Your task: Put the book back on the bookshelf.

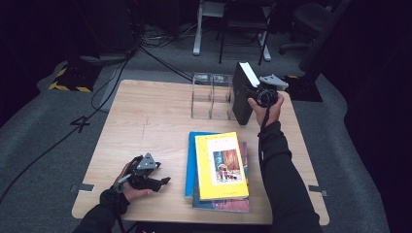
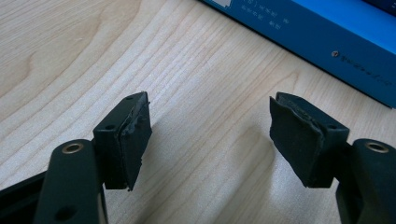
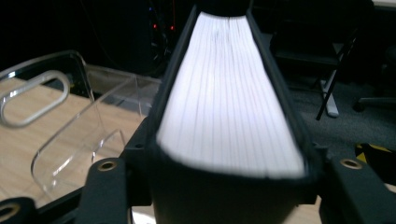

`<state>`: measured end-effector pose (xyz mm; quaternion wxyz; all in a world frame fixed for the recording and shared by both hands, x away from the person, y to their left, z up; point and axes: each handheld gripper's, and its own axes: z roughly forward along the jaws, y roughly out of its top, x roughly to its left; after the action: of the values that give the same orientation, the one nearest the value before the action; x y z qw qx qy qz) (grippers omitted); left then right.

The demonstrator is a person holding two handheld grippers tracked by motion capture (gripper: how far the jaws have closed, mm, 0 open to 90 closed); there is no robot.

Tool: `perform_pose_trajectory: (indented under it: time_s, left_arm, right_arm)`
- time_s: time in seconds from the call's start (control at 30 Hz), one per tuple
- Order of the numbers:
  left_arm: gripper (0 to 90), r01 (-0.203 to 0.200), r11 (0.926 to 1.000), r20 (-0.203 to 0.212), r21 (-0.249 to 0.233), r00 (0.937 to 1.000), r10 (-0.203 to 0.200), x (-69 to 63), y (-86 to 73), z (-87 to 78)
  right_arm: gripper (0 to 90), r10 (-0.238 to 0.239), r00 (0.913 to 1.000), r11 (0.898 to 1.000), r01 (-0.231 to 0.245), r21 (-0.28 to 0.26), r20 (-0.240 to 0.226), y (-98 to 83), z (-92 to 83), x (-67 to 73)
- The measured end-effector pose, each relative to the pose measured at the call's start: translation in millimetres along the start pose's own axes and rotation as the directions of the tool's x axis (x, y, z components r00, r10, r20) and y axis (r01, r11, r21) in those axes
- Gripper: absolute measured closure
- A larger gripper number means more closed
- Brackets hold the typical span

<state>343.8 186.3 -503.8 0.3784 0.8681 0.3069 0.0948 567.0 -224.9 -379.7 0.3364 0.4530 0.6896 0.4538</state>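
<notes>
Wooden table (image 1: 145,121) is carrying the clear rack (image 1: 211,94); the right gripper (image 1: 257,93) is clamping the black book (image 1: 241,92) (left gripper (image 1: 163,181) gaping empty), which is risking a topple.

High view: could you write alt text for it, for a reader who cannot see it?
A person's right claw grips a black book standing upright beside a clear acrylic rack at the far edge of a wooden table. Their left claw rests open near a stack of books, a yellow one on top.

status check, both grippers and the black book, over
Left gripper open, idle on the table. Right gripper around the black book, upright beside the clear rack; grip unclear. Nothing in the way.
</notes>
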Motion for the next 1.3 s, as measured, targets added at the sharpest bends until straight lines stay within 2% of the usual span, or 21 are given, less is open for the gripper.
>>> perform_pose_trajectory:
  time_s: [0.07, 0.1, 0.17, 0.23, 0.3, 0.57, 0.67, 0.7, 0.8, 0.87, 1.0, 1.3]
  left_arm:
    - [29.2, -0.003, 1.0, -0.004, 0.001, 1.0, 0.003, -0.8, 0.0, 0.3]
    - [29.2, -0.007, 1.0, -0.007, 0.002, 1.0, 0.007, -1.0, 0.1, 0.4]
    - [29.2, -0.01, 0.9999, -0.014, 0.003, 0.9998, 0.01, -2.2, 0.1, 0.7]
    - [29.0, -0.023, 0.9997, -0.021, 0.008, 0.9995, 0.023, -3.0, 0.3, 0.9]
    - [29.0, -0.038, 0.9992, -0.036, 0.015, 0.9986, 0.038, -4.6, 0.5, 1.4]
    - [28.1, -0.033, 0.9993, -0.04, 0.015, 0.9986, 0.034, -4.4, 0.5, 1.6]
    - [27.2, -0.031, 0.9994, -0.04, 0.016, 0.9987, 0.032, -4.2, 0.6, 1.8]
    - [27.1, -0.031, 0.9994, -0.04, 0.016, 0.9987, 0.032, -4.2, 0.6, 1.8]
    - [27.1, -0.033, 0.9993, -0.041, 0.017, 0.9986, 0.033, -4.1, 0.6, 1.7]
    - [27.1, -0.031, 0.9994, -0.041, 0.017, 0.9987, 0.031, -4.2, 0.6, 1.8]
    - [26.8, -0.036, 0.9992, -0.038, 0.018, 0.9986, 0.037, -3.7, 0.9, 2.0]
    - [25.6, -0.036, 0.9992, -0.035, 0.02, 0.9987, 0.036, -3.2, 2.0, 3.1]
  right_arm:
    - [38.1, -0.01, 0.9999, 1.0, 0.01, 0.022, -0.008, -3.9, -4.3, -1.4]
    - [37.9, -0.023, 0.9996, 0.999, 0.024, 0.026, -0.015, -7.2, -12.4, -2.8]
    - [37.3, -0.029, 0.9994, 0.999, 0.029, 0.024, -0.021, -8.2, -15.6, -3.4]
    - [36.1, -0.049, 0.9978, 0.998, 0.051, 0.035, -0.045, -11.6, -27.4, -4.6]
    - [35.9, -0.057, 0.9973, 0.998, 0.059, 0.037, -0.045, -12.4, -31.1, -4.8]
    - [34.7, -0.089, 0.9922, 0.995, 0.093, 0.04, -0.088, -22.3, -58.1, -2.9]
    - [34.4, -0.1, 0.9865, 0.994, 0.106, 0.04, -0.129, -31.1, -73.2, 0.8]
    - [34.3, -0.101, 0.9832, 0.993, 0.109, 0.046, -0.152, -33.8, -77.4, 2.1]
    - [34.1, -0.143, 0.9692, 0.986, 0.158, 0.059, -0.2, -43.0, -90.7, 7.2]
    - [34.1, -0.15, 0.9616, 0.983, 0.17, 0.068, -0.229, -48.2, -98.4, 9.9]
    - [33.0, -0.171, 0.9407, 0.977, 0.2, 0.07, -0.293, -60.4, -116.0, 17.5]
    - [29.1, -0.201, 0.9036, 0.965, 0.248, 0.081, -0.378, -81.5, -140.2, 30.7]
